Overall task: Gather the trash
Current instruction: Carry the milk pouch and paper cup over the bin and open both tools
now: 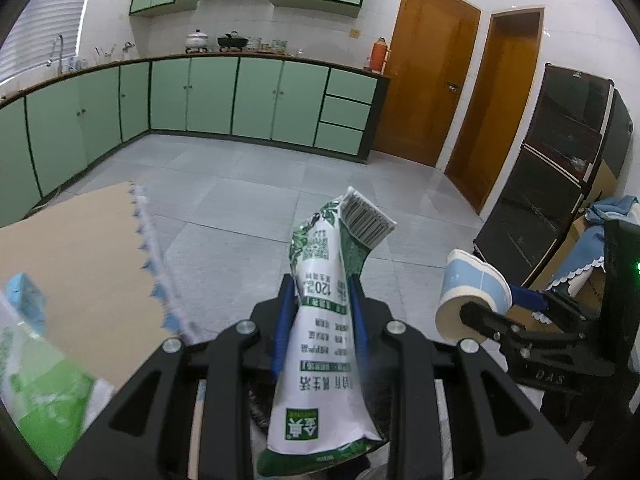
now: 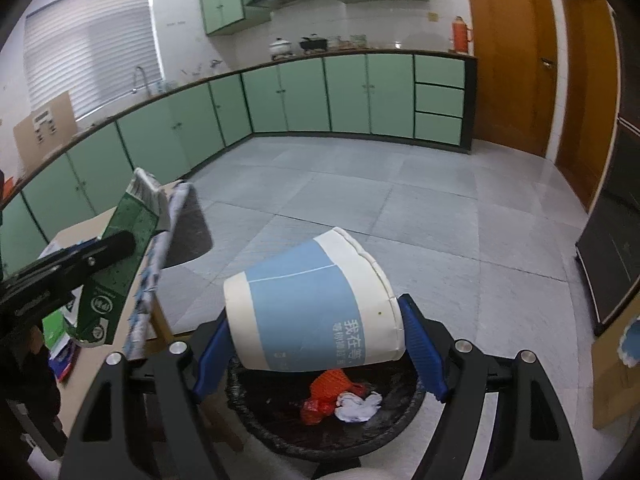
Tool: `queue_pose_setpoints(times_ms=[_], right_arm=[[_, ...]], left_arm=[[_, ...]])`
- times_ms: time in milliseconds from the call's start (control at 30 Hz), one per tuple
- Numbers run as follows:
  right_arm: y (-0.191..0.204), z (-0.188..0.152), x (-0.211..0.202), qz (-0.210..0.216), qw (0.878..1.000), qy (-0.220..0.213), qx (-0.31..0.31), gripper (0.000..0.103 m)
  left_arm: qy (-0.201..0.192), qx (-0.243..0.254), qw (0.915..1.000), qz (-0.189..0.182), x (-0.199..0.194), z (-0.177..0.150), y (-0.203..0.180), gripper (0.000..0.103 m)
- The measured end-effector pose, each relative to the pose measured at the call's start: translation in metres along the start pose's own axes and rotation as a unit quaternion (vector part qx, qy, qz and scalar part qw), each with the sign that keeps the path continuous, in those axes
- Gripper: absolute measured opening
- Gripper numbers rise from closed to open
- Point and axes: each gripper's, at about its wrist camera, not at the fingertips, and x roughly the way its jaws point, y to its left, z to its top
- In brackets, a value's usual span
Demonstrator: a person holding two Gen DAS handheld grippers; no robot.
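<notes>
bin (image 2: 400, 412) rim hidden behind cup (image 2: 316, 300), left-view table items (image 1: 44, 392) blurred and cut off

Left gripper (image 1: 322, 300): black frame, blue pads, filling the lower centre of the left wrist view. Jaws drawn narrow, both pads pressed flat against the sides of a crumpled green-and-white milk carton (image 1: 324, 320), which stands up between them and leans toward upper right. Also seen at the left edge of the right wrist view, one black finger lying across the carton.

Right gripper (image 2: 320, 320): same build, lower centre of the right wrist view. Jaws spread wide, blue pads clamped on opposite sides of a blue-and-white paper cup (image 2: 312, 304) held tilted on its side. Also seen at the right of the left wrist view.
</notes>
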Motion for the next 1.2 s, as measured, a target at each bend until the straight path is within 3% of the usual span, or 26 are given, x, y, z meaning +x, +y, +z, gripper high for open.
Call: queue_pose_setpoints(times_ms=[267, 433, 600, 833, 1200], right_arm=[[-0.027, 0.001, 0.03, -0.017, 0.999, 0.03, 0.008, 0.079], [-0.039, -0.006, 0.036, -0.033, 0.999, 0.036, 0.018, 0.087], [-0.041, -0.008, 0.025, -0.048, 0.998, 0.018, 0.023, 0.092], [-0.02, 0.0, -0.011, -0.039, 0.998, -0.029, 0.028, 0.095], [0.048, 0.015, -0.044, -0.004, 0.998, -0.065, -0.009, 0.096]], left_arm=[[0.039, 0.002, 0.9991, -0.016, 0.059, 0.005, -0.013, 0.028], [0.044, 0.014, 0.9988, -0.019, 0.067, 0.006, -0.018, 0.039], [0.023, 0.008, 0.9996, -0.013, 0.054, 0.011, -0.011, 0.044], [-0.029, 0.024, 0.9992, 0.017, 0.001, 0.013, 0.0, 0.046], [-0.063, 0.004, 0.9965, 0.054, -0.071, 0.002, 0.026, 0.047]])
